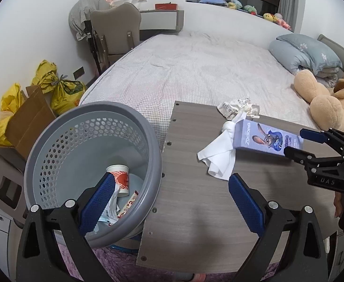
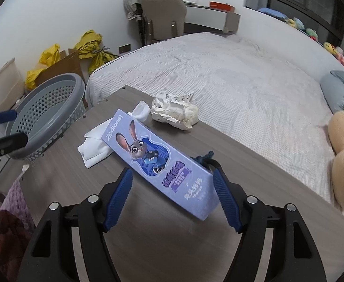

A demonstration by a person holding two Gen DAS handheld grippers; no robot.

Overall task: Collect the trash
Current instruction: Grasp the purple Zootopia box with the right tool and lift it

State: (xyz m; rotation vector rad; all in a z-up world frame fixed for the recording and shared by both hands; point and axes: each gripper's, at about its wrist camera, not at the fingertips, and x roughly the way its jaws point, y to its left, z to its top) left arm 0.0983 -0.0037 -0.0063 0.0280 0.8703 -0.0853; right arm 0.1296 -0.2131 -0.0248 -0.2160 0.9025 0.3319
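Observation:
A long purple Zootopia box (image 2: pixel 158 162) lies on the wooden board (image 2: pixel 66 183), over a white tissue (image 2: pixel 94 150). It also shows in the left wrist view (image 1: pixel 266 138), with the tissue (image 1: pixel 219 157). A crumpled paper wad (image 2: pixel 175 112) sits behind it. My right gripper (image 2: pixel 172 197) is open, its pads either side of the box's near end, not closed on it. My left gripper (image 1: pixel 169 202) is open and empty, straddling the rim of the grey perforated basket (image 1: pixel 54 145), which holds a paper cup (image 1: pixel 121 178) and wrappers.
The board lies on a bed (image 1: pixel 195 70) with a tan plush dog (image 1: pixel 325 98) and grey pillows (image 1: pixel 303 51). Yellow bags (image 1: pixel 61 87) and a cardboard box (image 1: pixel 28 122) stand at the left wall. A chair (image 1: pixel 115 28) stands beyond the bed.

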